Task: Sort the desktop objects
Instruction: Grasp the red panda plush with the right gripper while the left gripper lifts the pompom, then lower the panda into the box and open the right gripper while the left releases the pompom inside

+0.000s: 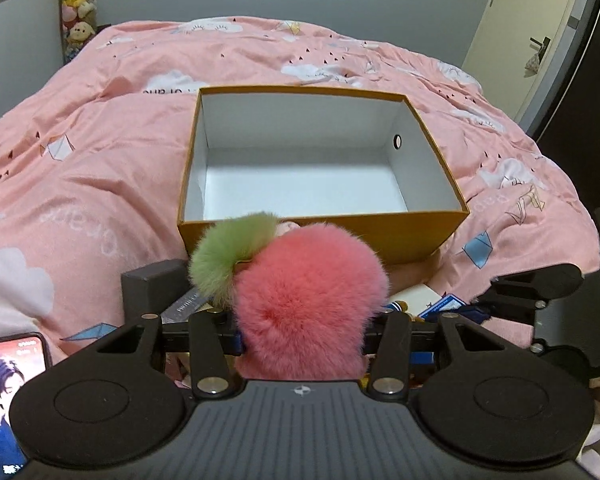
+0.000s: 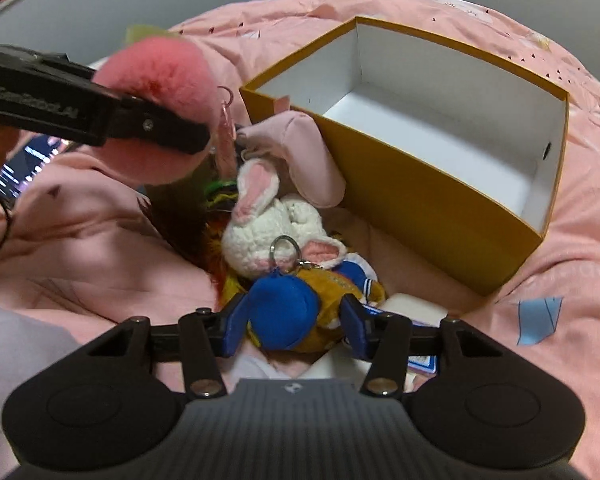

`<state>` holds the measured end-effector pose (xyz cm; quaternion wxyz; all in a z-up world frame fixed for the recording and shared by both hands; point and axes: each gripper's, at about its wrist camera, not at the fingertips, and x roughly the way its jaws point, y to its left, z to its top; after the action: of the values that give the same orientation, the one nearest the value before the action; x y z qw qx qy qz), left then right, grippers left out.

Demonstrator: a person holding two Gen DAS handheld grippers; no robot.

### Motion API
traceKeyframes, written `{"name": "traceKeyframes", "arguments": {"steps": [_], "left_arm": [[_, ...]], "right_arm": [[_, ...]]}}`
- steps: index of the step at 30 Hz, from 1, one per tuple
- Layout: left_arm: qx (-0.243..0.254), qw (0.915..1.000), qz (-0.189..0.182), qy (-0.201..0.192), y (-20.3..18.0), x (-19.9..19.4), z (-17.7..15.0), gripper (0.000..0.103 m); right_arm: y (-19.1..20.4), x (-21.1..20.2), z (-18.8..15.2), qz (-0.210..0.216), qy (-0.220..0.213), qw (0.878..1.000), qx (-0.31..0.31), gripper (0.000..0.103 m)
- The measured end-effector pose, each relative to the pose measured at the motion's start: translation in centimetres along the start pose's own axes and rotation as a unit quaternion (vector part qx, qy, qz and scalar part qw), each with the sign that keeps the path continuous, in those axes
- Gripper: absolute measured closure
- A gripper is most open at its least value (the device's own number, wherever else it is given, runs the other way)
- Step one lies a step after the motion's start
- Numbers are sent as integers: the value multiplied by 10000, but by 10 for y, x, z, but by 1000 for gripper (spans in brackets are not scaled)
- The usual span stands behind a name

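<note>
While the pink duvet (image 1: 100, 128) fills most of both views, the thing to steer by is the orange box (image 1: 420, 236) with its white inside, which sits on it and holds nothing yet, so the sorting looks barely begun. Just in front of the box's near wall lies the unsorted heap: a pink pouch (image 2: 300, 148) leaning against the wall, a white rabbit plush (image 2: 268, 220) nearer the camera, and nearer again a blue-capped doll keyring (image 2: 296, 312). Raised before the box's near wall, not yet over the opening, the left gripper (image 1: 304, 336) is clamped on a pink pompom (image 1: 308, 300) with a green tuft (image 1: 228, 252), probably the first item bound for the box. On the far side of the heap from the box, the right gripper (image 2: 292, 324) straddles the doll's blue cap, its pads (image 2: 234, 328) not visibly pressing on it, so I judge it ungripped.
</note>
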<state>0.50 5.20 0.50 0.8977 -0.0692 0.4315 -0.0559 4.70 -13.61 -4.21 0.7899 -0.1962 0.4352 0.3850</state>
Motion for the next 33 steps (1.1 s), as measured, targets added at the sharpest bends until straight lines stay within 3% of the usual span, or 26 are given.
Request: {"name": "traceKeyframes", "arguments": {"steps": [4, 6, 10, 15, 26, 33], "left_arm": [[22, 10000, 27, 89, -2, 5, -4, 51], [54, 9999, 38, 101, -4, 7, -6, 50], [78, 9999, 47, 99, -6, 8, -7, 50], [61, 10000, 59, -10, -7, 5, -4, 50], [129, 9985, 164, -505, -14, -15, 21, 50], [93, 9968, 246, -755, -10, -18, 50, 50]], "right_arm": [[4, 16, -3, -87, 184, 9992, -336, 36], [5, 19, -4, -120, 177, 9989, -427, 34], [2, 15, -2, -149, 65, 9993, -325, 48], [-14, -12, 4, -15, -294, 9994, 201, 54], [-43, -84, 34, 345, -1262, 9877, 851, 58], [-62, -101, 66, 653, -1599, 9787, 1113, 58]]}}
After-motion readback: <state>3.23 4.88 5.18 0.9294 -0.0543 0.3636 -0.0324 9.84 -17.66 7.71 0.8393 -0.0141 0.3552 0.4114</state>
